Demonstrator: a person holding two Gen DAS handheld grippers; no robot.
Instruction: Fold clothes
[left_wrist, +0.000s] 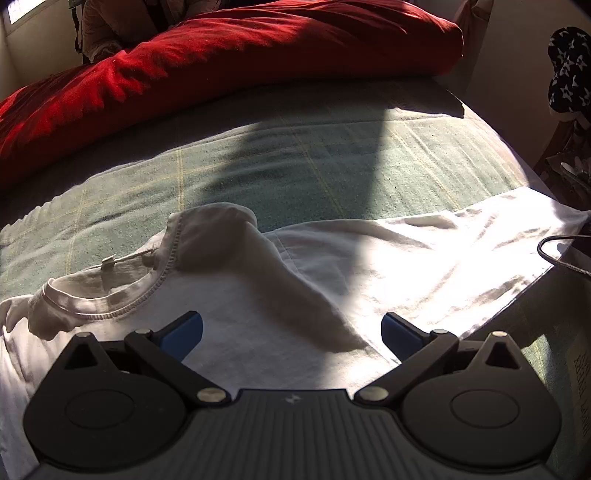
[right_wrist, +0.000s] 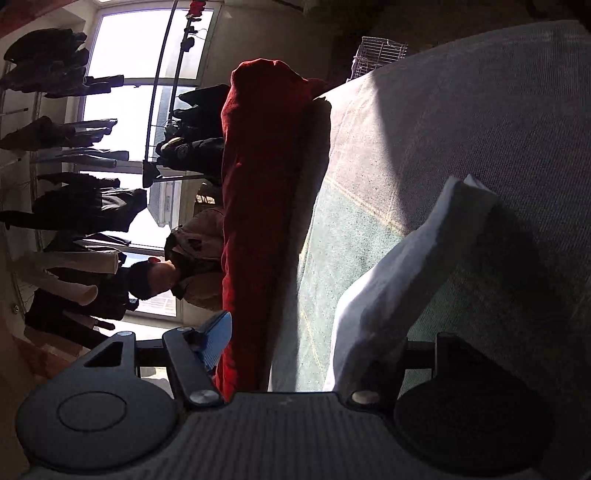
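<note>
On green blanket (left_wrist: 295, 155): white T-shirt (left_wrist: 332, 258) lengthwise left-right, collar left; left hand-held gripper (left_wrist: 291, 332) wide.

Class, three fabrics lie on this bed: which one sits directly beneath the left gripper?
The white T-shirt, spread flat below the open left gripper. The green checked blanket lies under it, and the red duvet is bunched farther back.

It was a bedroom in a home. A bed (left_wrist: 303, 155) filled the view, covered by a green checked blanket with a rumpled red duvet (left_wrist: 229, 59) heaped along its far side and a white T-shirt (left_wrist: 332, 258) spread on top. Beyond the bed stood a tall window (right_wrist: 147, 92) with daylight pouring in, and beside it open shelves (right_wrist: 55, 110) stacked with folded clothes. A person (right_wrist: 184, 266) sat behind the duvet.
</note>
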